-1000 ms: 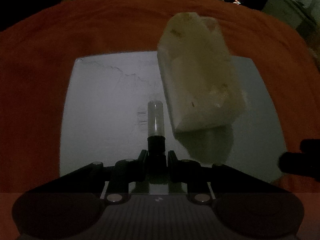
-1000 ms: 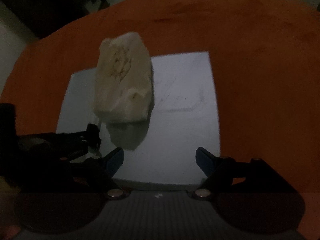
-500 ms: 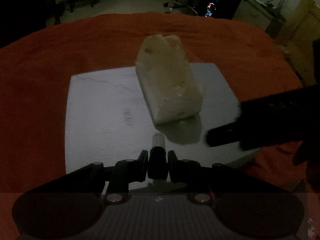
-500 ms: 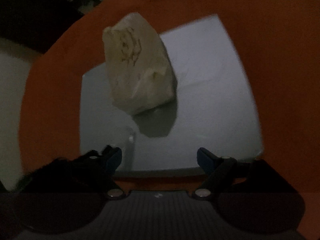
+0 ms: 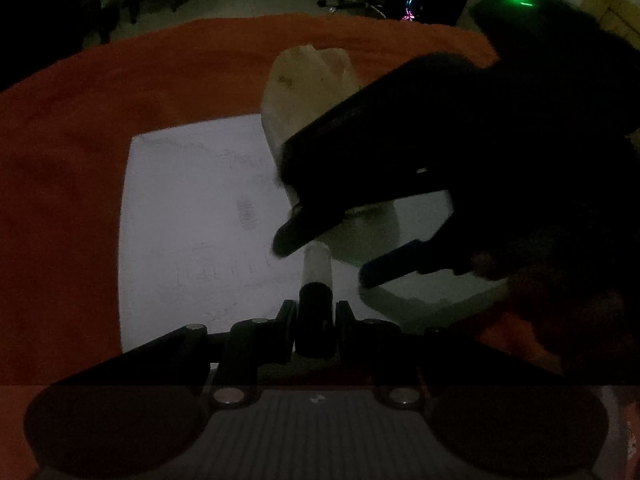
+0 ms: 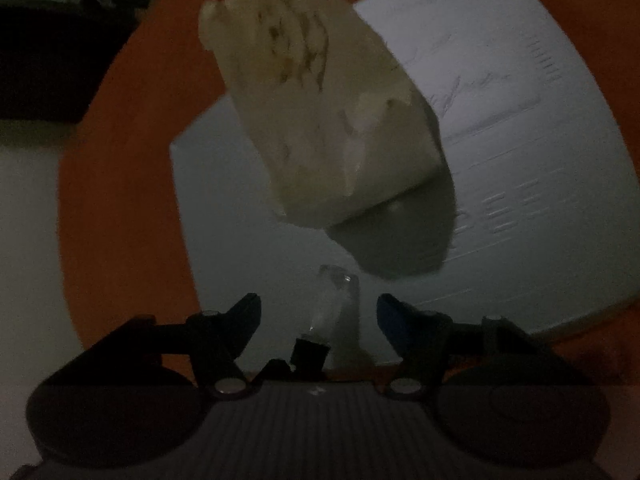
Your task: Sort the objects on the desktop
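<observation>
Swinging in from the side, the right claw (image 6: 319,322), jaws narrowing but unclenched, now straddles the clear cap of the pen (image 5: 316,312) clenched in the left claw (image 5: 317,320) above the whiteboard (image 5: 192,216), presumably for uncapping.

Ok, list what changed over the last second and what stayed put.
The right gripper came in from the right and dropped over the pen held by the left gripper; its jaws have just been closing, the pen's clear end between them, pads not yet touching. Unchanged: the left gripper's grip on the pen's black end, and the cream pencil case on the white sheet.
</observation>
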The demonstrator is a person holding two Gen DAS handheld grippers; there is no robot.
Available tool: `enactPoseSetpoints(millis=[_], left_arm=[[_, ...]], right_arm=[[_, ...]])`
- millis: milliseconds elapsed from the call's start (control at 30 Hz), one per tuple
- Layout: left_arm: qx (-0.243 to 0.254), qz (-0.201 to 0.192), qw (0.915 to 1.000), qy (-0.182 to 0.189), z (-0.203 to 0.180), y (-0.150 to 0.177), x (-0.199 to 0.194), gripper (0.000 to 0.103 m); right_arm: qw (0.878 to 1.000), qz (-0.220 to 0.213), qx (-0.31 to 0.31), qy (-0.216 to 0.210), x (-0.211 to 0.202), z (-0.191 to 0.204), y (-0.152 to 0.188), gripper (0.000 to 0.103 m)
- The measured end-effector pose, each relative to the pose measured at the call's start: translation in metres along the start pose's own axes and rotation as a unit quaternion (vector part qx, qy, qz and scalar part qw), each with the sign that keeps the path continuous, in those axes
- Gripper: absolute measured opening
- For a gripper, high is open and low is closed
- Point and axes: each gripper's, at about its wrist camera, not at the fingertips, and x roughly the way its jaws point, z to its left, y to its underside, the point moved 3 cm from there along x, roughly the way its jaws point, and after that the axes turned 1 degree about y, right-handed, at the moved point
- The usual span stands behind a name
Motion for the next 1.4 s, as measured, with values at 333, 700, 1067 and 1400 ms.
enactPoseSetpoints(millis=[333, 700, 1067, 1400], left_arm=[[0.013, 0.007, 0.9999, -0.004, -0.003, 0.011, 0.005, 0.017], [0.008, -0.023, 0.9995, 0.020, -0.015, 0.027, -0.045, 0.017], [0.023, -0.047, 0.9986, 0.008, -0.037, 0.087, -0.120, 0.017], [0.038, -0.020, 0.9989, 0.018, -0.063, 0.147, -0.140, 0.017]], right_arm=[[0.999, 0.002, -0.033, 0.018, 0.010, 0.011, 0.000, 0.025], [0.998, -0.035, -0.051, -0.007, -0.028, 0.011, 0.041, 0.025], [0.991, -0.078, -0.095, -0.043, -0.105, 0.010, 0.134, 0.024], [0.992, -0.084, -0.076, -0.051, -0.113, -0.022, 0.205, 0.023]])
